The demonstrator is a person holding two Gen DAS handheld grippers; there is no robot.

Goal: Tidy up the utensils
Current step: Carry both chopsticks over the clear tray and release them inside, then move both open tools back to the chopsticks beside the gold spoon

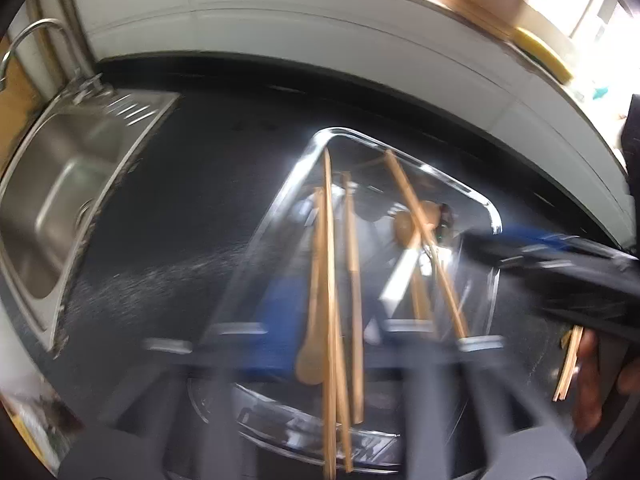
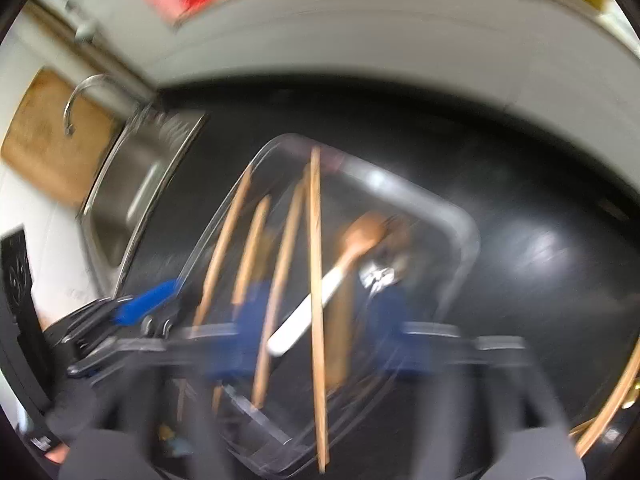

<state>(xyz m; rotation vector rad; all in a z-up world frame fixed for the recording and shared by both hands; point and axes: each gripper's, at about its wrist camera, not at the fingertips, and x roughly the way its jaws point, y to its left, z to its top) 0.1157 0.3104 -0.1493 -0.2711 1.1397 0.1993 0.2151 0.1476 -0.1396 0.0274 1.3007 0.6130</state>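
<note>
A clear glass tray [image 1: 494, 216] sits on the black counter and holds several wooden chopsticks [image 1: 330, 280], a wooden spoon [image 1: 310, 356] and a second wooden spoon [image 1: 406, 226]. In the right wrist view the tray [image 2: 468, 236] also holds a white-handled utensil [image 2: 304, 320] and chopsticks [image 2: 317, 300]. My left gripper [image 1: 324, 338] hovers over the near end of the tray, jaws apart, blurred. My right gripper [image 2: 320, 340] also hovers over the tray, jaws apart and empty. The right gripper's body [image 1: 560, 264] reaches in from the right in the left wrist view.
A steel sink [image 1: 68, 184] with a tap [image 1: 28, 40] lies left of the tray. White wall tiles [image 1: 320, 32] run behind the counter. More chopsticks [image 1: 568, 364] lie at the right, by the person's hand. A wooden board [image 2: 52, 140] leans by the sink.
</note>
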